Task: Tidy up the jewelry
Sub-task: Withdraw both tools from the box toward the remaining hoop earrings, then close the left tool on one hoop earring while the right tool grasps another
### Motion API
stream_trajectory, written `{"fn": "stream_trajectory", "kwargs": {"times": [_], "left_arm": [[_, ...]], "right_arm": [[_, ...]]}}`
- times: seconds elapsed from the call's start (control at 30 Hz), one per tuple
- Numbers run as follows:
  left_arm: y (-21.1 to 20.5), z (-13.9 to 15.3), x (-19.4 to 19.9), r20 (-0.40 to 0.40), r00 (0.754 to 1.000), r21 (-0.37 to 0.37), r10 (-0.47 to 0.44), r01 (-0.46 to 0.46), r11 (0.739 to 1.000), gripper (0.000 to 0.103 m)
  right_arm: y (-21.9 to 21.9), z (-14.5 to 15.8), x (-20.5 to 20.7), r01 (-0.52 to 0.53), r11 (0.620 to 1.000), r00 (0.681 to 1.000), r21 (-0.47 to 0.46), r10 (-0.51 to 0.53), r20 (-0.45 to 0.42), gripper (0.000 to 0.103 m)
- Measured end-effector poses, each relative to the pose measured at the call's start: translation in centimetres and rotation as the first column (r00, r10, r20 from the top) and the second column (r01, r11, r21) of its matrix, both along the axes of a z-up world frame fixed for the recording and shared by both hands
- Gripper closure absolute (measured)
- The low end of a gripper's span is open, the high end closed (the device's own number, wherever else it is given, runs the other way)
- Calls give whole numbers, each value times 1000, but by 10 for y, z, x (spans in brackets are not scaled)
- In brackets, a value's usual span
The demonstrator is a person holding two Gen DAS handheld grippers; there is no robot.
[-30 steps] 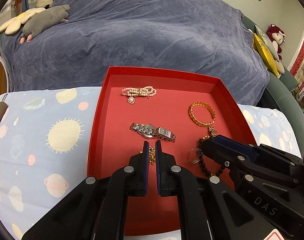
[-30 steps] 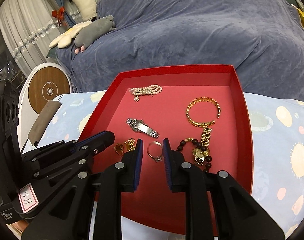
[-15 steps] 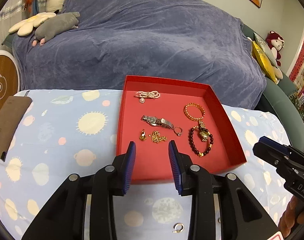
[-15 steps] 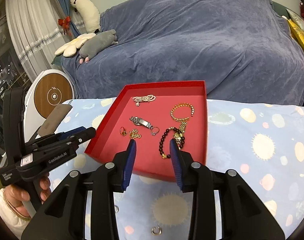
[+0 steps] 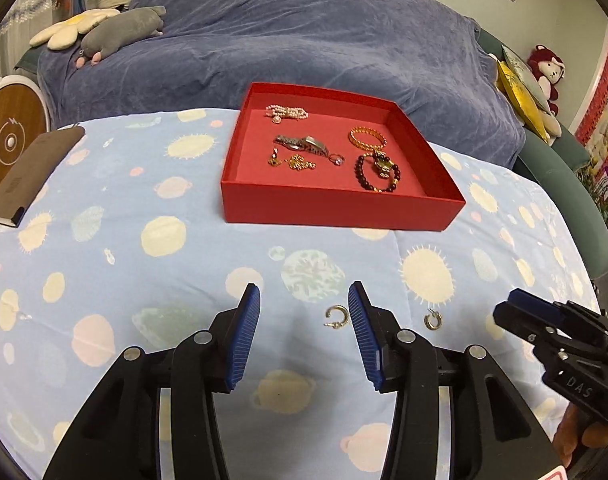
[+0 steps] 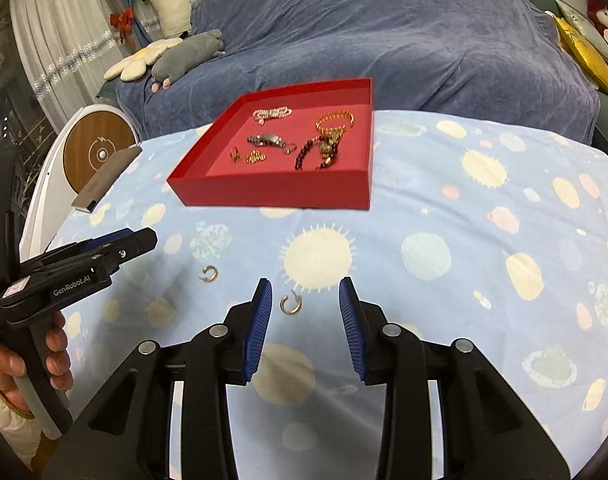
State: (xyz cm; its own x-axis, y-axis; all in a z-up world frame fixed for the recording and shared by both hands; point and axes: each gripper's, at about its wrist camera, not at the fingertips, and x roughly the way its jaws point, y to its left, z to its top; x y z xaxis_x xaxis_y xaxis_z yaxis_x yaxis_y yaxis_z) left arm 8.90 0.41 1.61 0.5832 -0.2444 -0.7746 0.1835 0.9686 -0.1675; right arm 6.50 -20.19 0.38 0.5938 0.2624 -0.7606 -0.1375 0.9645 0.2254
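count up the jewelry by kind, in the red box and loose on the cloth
Bracelets: 3, pearl bracelet, gold bangle, dark bead bracelet
Watches: 2, silver watch, gold watch lying on the beads
Rings: 2, gold ring, stone ring
Chains: 1, gold chain
Hoop earrings on the cloth: 2
Total: 10
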Motion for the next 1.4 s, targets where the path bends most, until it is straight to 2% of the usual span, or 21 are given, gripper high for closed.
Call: {"fn": "stream_trajectory", "kwargs": {"times": [0.13, 0.37, 0.63, 0.77, 0.83, 0.97, 1.4], "left_arm": [[-4, -12, 1, -19, 1000, 18, -18, 18, 1000, 59], [-8, -23, 4, -42, 998, 20, -37, 38, 999, 57], [-11, -32, 2, -67, 996, 30, -57, 59, 998, 57], [-11, -37, 2, -76, 995, 41, -60, 63, 997, 57], [-11, -39, 2, -81, 995, 45, -59, 63, 997, 57], [-15, -43, 2, -85, 994, 58, -68, 73, 996, 56], [-34, -51, 9, -53, 995, 94, -81, 85, 992, 57]], "right_arm": [[11, -22, 2, -31, 999, 999, -20, 30, -39, 69], [23, -39, 10, -58, 998, 997, -38, 56, -58, 69], [30, -44, 22, -64, 996, 996, -56, 61, -60, 69], [36, -45, 23, -74, 993, 996, -94, 70, -45, 71], [38, -45, 23, -71, 991, 997, -111, 67, -41, 73], [38, -46, 23, -62, 989, 998, -137, 58, -38, 86], [31, -40, 10, -63, 993, 997, -104, 57, -55, 86]]}}
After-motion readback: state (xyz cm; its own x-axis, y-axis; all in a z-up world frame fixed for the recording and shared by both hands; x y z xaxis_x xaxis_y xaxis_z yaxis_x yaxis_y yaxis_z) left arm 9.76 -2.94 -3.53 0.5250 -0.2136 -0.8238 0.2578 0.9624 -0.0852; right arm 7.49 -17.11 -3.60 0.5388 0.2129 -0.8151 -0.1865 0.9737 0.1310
